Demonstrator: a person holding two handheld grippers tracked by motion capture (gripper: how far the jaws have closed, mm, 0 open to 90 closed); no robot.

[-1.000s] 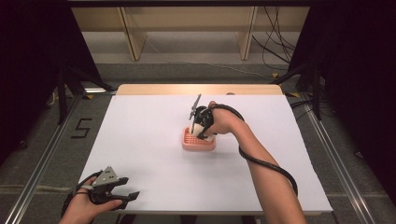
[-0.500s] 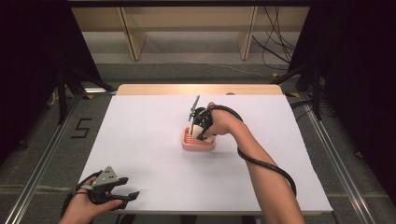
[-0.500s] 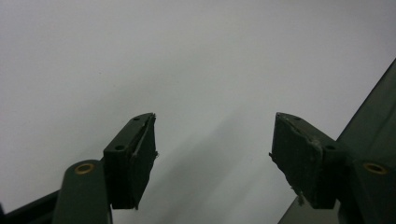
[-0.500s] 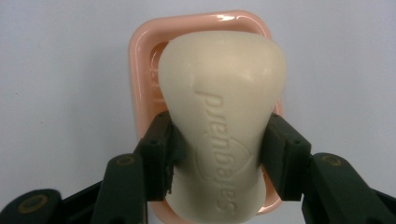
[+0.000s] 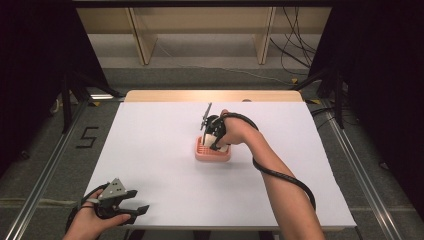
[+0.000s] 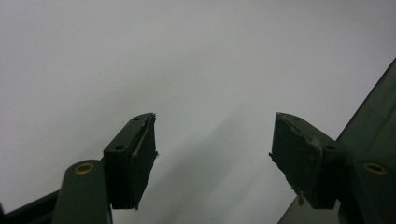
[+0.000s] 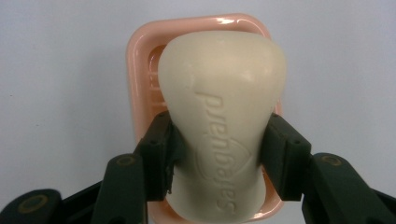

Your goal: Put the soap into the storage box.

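Note:
A cream bar of soap (image 7: pixel 223 116) with embossed lettering is held between the jaws of my right gripper (image 7: pixel 219 158), which is shut on it. Directly beneath lies a pink soap dish (image 7: pixel 140 65), and whether the bar touches it I cannot tell. In the high view the right gripper (image 5: pixel 216 136) points down over the pink soap dish (image 5: pixel 210 155) near the middle of the white table. My left gripper (image 5: pixel 131 209) rests at the front left edge of the table, open, with nothing between its pads (image 6: pixel 142 154).
The white table top (image 5: pixel 150 145) stretches wide around the dish. A wooden strip (image 5: pixel 210 96) runs along its far edge. Metal rails (image 5: pixel 45 175) flank the table on the floor, and a black cable (image 5: pixel 280 175) winds along the right forearm.
The right gripper with the soap has shifted slightly over the dish. The left gripper has stayed in place.

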